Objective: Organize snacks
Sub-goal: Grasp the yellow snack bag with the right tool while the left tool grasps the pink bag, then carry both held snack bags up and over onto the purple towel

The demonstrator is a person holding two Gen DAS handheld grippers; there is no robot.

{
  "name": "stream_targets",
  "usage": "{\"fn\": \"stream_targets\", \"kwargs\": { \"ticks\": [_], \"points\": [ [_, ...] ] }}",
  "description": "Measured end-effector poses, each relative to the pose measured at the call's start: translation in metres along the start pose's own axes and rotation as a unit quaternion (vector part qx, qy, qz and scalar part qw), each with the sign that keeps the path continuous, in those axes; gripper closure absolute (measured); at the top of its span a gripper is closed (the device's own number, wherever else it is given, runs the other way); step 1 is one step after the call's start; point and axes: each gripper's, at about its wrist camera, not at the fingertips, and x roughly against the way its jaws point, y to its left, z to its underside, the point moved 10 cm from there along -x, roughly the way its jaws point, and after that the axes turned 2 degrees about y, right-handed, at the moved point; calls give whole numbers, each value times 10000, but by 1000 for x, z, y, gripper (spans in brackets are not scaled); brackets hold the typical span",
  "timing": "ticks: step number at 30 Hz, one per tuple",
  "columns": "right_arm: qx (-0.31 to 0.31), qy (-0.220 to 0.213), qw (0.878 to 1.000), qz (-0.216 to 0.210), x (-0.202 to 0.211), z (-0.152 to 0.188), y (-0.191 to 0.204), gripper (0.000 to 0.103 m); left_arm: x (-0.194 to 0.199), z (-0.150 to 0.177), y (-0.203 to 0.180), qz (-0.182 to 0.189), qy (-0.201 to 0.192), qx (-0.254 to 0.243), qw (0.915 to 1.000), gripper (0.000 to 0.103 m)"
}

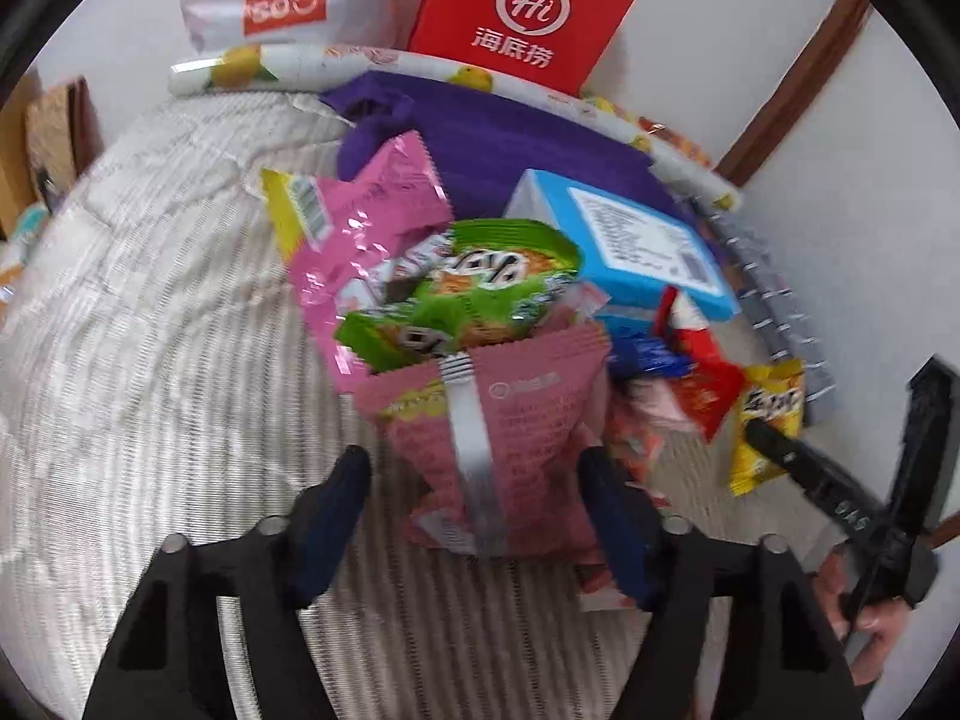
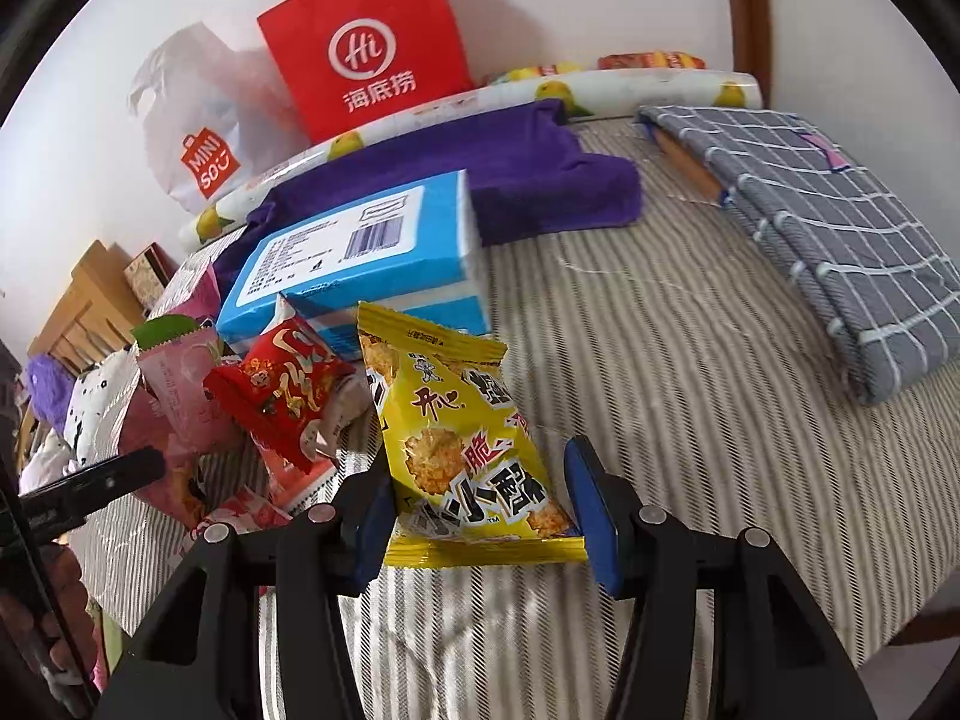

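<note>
A heap of snack packets lies on a striped cloth. In the left wrist view my left gripper (image 1: 474, 480) is open around a pink packet (image 1: 516, 420) with a silver seam; the fingers do not press it. Behind it lie a green packet (image 1: 480, 294), a larger pink bag (image 1: 372, 222) and a blue box (image 1: 630, 240). In the right wrist view my right gripper (image 2: 480, 480) is open with a yellow packet (image 2: 468, 450) between its fingers. A red packet (image 2: 288, 390) and the blue box (image 2: 360, 252) lie left and behind.
A purple cloth (image 2: 528, 168), a lemon-print roll (image 2: 600, 90), a red paper bag (image 2: 372, 48) and a white Miniso bag (image 2: 192, 138) stand at the back by the wall. A folded grey checked cloth (image 2: 840, 240) lies at right. The table edge runs along the lower right.
</note>
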Motion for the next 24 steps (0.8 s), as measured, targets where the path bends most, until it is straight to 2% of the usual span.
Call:
{"fn": "stream_targets", "kwargs": {
  "ticks": [1,4,13,24],
  "points": [
    [-17,-3,10000,-3,2,0,-1,50,0,0,0,11,16,-11,10000,58],
    [-35,-23,10000,16,6,0,-4,50,3,-1,-3,-13,-34,-114,9999,64],
    [99,-130,9998,107,23,-3,4,50,33,-8,-5,-129,-287,-201,9993,66],
    [304,-518,9980,204,69,-15,21,50,76,-17,-16,-139,-592,-355,9975,66]
  ]
}}
